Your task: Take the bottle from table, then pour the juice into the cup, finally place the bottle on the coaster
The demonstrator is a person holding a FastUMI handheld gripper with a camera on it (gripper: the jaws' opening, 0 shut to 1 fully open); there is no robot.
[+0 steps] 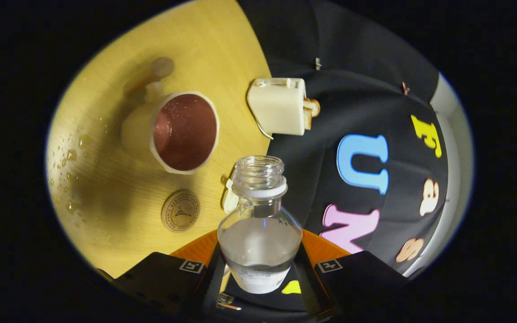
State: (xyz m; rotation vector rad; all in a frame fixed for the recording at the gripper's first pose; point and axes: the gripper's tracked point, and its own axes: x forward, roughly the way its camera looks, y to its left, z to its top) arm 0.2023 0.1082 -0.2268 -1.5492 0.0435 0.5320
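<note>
Between the fingers of the gripper (258,273), a clear bottle (259,224) is clamped, one finger pressing each side of its body.

Its label is too small to read; the capless threaded neck points ahead, and clear liquid fills part of the rounded body. Just ahead and left of the fingers lies a round wooden coaster (180,210) stamped with a ring of unreadable lettering. Beyond it stands a pale cup (180,132), dark reddish inside, on the yellow wood-grain table (106,188), which is dotted with droplets. Farther, right of the cup, sits a cream toaster (278,106) holding toast.
</note>
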